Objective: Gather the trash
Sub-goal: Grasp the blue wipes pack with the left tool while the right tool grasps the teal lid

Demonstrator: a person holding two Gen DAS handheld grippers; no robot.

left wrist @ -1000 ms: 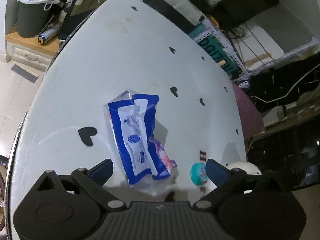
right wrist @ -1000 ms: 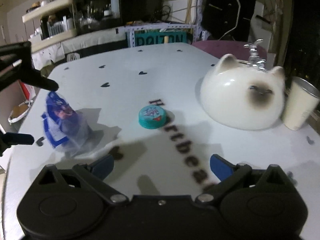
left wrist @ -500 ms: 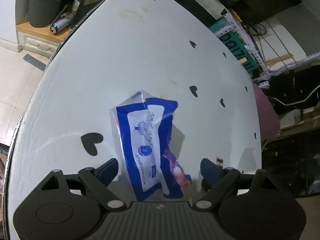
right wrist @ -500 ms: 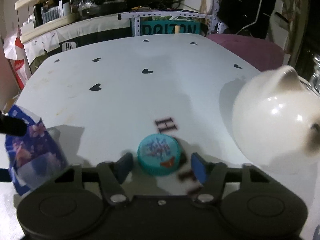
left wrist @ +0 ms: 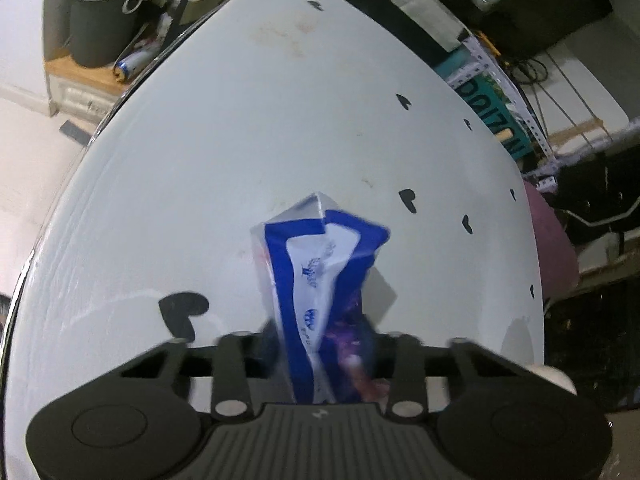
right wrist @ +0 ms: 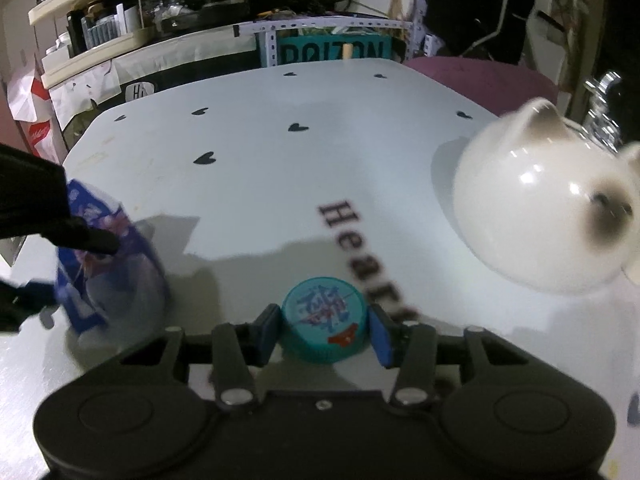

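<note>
A crumpled blue and white plastic wrapper (left wrist: 320,280) stands on the white table (left wrist: 240,140). My left gripper (left wrist: 324,344) is shut on its near end, squeezing it between the fingers. The wrapper (right wrist: 104,264) and the left gripper's dark fingers (right wrist: 80,236) also show at the left of the right wrist view. A teal bottle cap (right wrist: 323,318) lies flat on the table by the printed word. My right gripper (right wrist: 324,330) is shut on the cap, with a blue pad against each side.
A white cat-shaped dome (right wrist: 548,216) sits on the table to the right of the cap. A grey bin with a white liner (left wrist: 106,16) stands beyond the table's far left edge. Shelves (right wrist: 120,40) and a purple stool (right wrist: 480,76) lie behind the table.
Both grippers have closed: the left one onto the wrapper, which now stands up pinched, and the right one moved in around the cap and closed on it.
</note>
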